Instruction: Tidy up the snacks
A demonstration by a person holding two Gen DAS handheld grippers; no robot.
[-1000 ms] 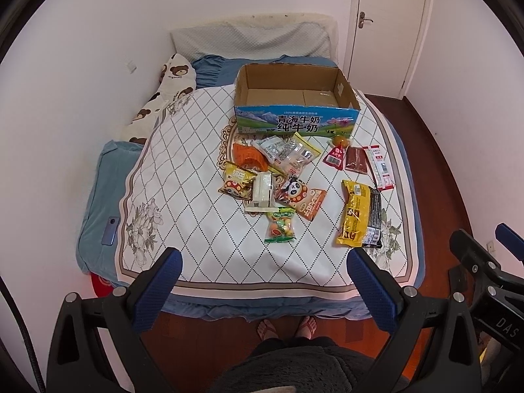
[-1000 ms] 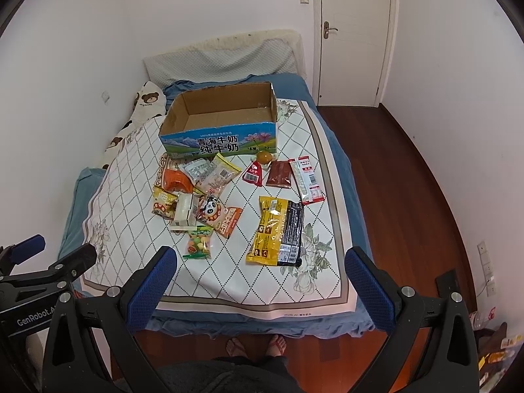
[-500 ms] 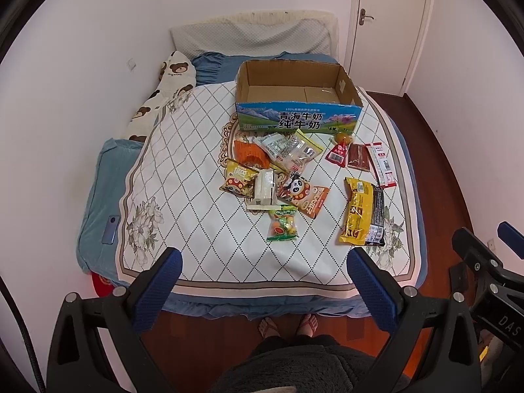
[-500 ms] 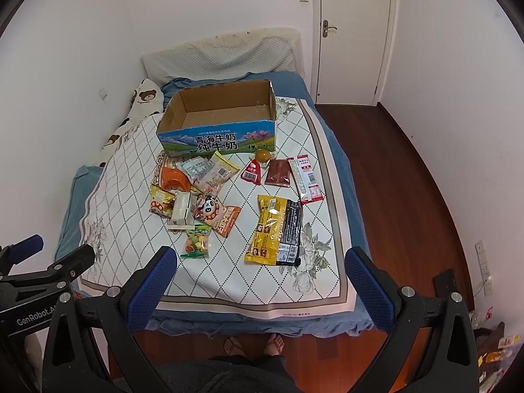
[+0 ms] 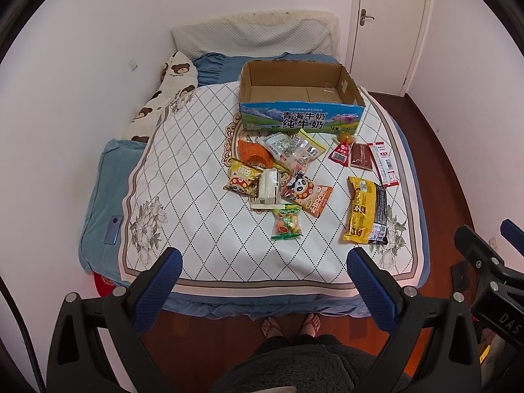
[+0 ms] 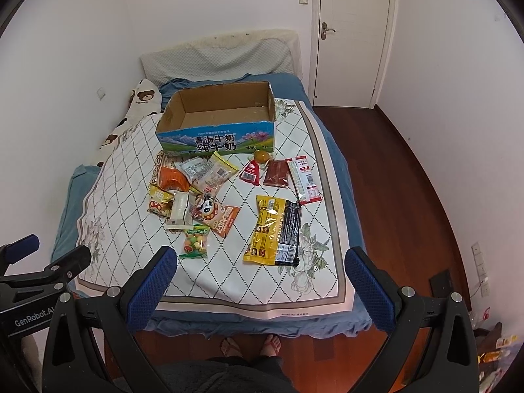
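Left wrist view: the left gripper (image 5: pixel 262 281) hangs with fingers spread wide, holding nothing. At twelve o'clock the open cardboard milk box (image 5: pixel 301 119) sits empty on the quilted white bedspread (image 5: pixel 196 203).

Right wrist view: the right gripper (image 6: pixel 262 281) is likewise wide and empty. The scattered colourful snack packets (image 6: pixel 209 193) lie below the box; judging by this, sorting has not begun.

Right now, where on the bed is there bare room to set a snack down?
Free: the quilted cover left of the snack pile, and the near strip between the candy bag and the bed's foot. The cardboard box is empty. Crowded: just in front of the box.
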